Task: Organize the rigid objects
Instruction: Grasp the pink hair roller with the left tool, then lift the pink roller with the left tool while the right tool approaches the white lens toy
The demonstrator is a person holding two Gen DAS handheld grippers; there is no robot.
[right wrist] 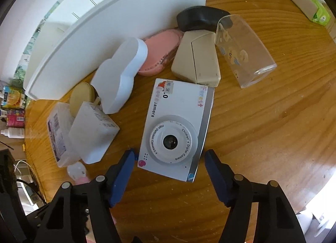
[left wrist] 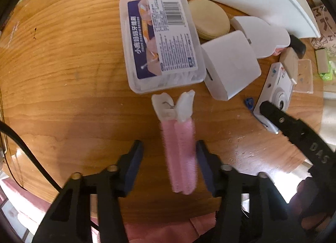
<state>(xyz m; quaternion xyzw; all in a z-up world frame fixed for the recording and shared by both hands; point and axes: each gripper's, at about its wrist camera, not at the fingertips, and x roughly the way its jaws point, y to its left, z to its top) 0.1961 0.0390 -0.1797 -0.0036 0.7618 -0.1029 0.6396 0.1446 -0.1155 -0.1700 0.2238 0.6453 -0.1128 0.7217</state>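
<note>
On the round wooden table (left wrist: 63,74) lies one pink fuzzy hair clip (left wrist: 181,148) with two white plastic handles, its two velcro-like rollers side by side. The left gripper (left wrist: 168,159) points down over it, jaws apart, the clip between them but nearer the right pad; contact cannot be told. One clear rectangular floss box (left wrist: 161,41) with a printed label sits just beyond. The right gripper (right wrist: 170,171) straddles one white children's camera (right wrist: 176,129), flat and lens-up, pads not pressing it. Beside it are one cloud-shaped white box (right wrist: 119,74) and one transparent cup (right wrist: 243,51) lying on its side.
</note>
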